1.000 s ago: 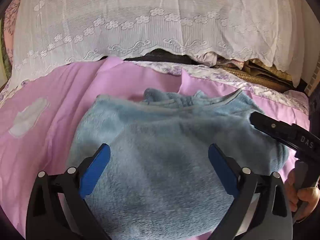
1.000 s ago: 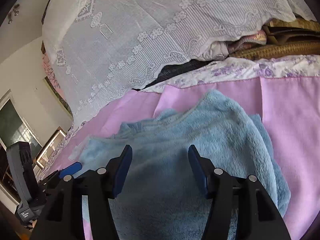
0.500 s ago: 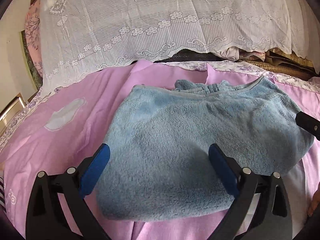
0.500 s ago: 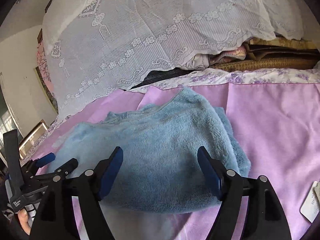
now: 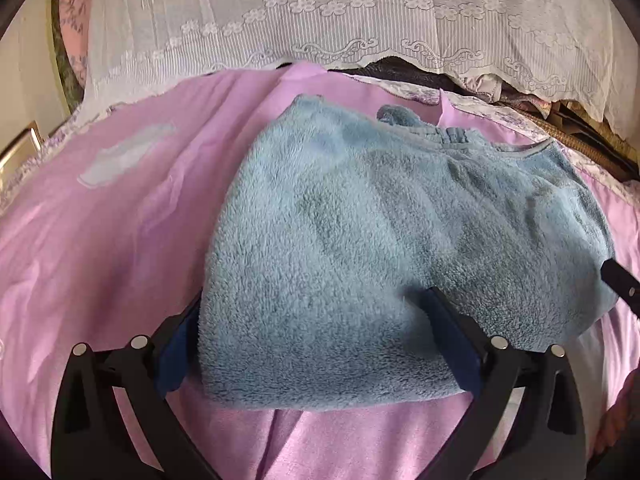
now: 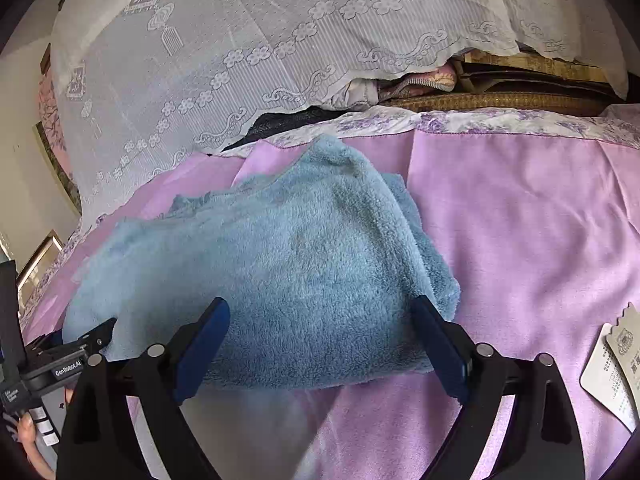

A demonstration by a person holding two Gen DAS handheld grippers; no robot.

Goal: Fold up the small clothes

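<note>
A fluffy light-blue garment [image 5: 380, 248] lies folded on the pink bedsheet [image 5: 120, 248]; it also shows in the right wrist view [image 6: 280, 280]. My left gripper [image 5: 316, 344] is open, its jaws astride the garment's near left corner, with the left finger under the edge and the right finger on top. My right gripper [image 6: 320, 344] is open, jaws wide, over the garment's near right edge. The right gripper's tip shows at the left wrist view's right edge [image 5: 620, 284].
A white lace cover [image 5: 320, 20] drapes over piled bedding along the back. A pale patch [image 5: 124, 156] marks the sheet at left. Paper cards [image 6: 616, 364] lie on the sheet at the right. The floral sheet border [image 6: 480, 124] runs along the back.
Both grippers pulled back from over the garment, then moved in again low to its near edge. The left gripper now straddles the garment's corner. Both stayed open.
</note>
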